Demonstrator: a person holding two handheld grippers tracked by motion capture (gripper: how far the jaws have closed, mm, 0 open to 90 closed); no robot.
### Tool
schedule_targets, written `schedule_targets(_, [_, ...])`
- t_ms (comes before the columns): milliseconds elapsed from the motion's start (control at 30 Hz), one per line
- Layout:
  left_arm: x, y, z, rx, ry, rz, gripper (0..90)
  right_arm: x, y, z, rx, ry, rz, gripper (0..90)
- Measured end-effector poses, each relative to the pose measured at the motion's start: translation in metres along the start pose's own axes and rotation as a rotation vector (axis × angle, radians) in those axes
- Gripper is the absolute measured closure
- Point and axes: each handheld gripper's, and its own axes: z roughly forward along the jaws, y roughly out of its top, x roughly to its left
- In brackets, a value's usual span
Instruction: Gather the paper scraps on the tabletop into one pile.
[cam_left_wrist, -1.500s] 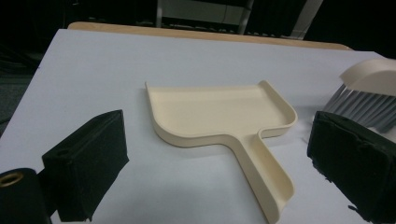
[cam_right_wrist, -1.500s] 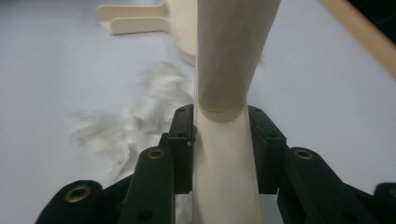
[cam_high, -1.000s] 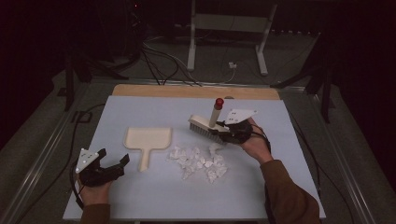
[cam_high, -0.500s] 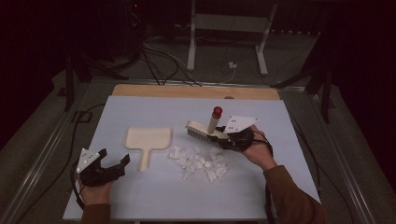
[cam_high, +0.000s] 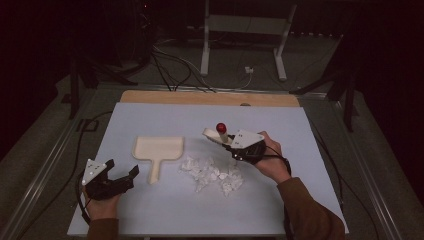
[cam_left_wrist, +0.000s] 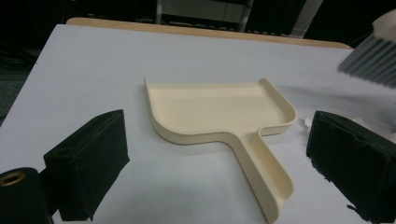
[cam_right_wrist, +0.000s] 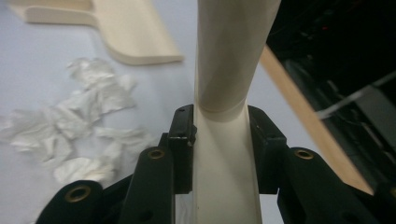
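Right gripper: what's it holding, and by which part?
The right gripper is shut on the brush, jaws clamping its cream handle below the flared neck.

Dim room, dark surround; table evenly lit, soft shadows; close brush handle blurred, no glare.

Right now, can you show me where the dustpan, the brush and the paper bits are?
dustpan (cam_left_wrist: 219, 109), left gripper view, flat inside of the pan.
brush (cam_right_wrist: 229, 65), right gripper view, on its cream handle.
paper bits (cam_high: 212, 172), high view, middle of the pile.
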Motion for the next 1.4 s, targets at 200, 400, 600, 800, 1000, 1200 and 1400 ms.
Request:
schedule_targets(200, [0.001, 0.000, 0.000, 0.000, 0.000, -0.002, 6.3, 0.004, -0.001, 0.005, -0.090, 0.155, 0.125, 67.6])
schedule_targets(400, [0.001, 0.000, 0.000, 0.000, 0.000, -0.002, 6.3, 0.003, 0.002, 0.000, -0.191, 0.288, 0.236, 67.5])
schedule_targets(600, [0.001, 0.000, 0.000, 0.003, 0.001, -0.002, 6.4, 0.002, 0.008, -0.012, -0.241, 0.357, 0.246, 67.5])
schedule_targets(800, [0.001, 0.000, 0.000, 0.003, 0.002, -0.004, 6.4, 0.005, 0.007, -0.022, -0.226, 0.392, 0.221, 67.5])
schedule_targets(1000, [0.000, 0.000, 0.000, 0.004, 0.001, -0.005, 6.4, 0.008, 0.001, -0.040, -0.231, 0.397, 0.217, 67.5])
schedule_targets(1200, [0.000, -0.001, 0.000, 0.004, 0.002, -0.004, 6.5, 0.014, -0.011, -0.052, -0.205, 0.363, 0.191, 67.5])
schedule_targets(1400, [-0.001, -0.001, 0.001, 0.006, 0.001, -0.005, 6.5, 0.015, -0.028, -0.057, -0.126, 0.219, 0.146, 67.4])
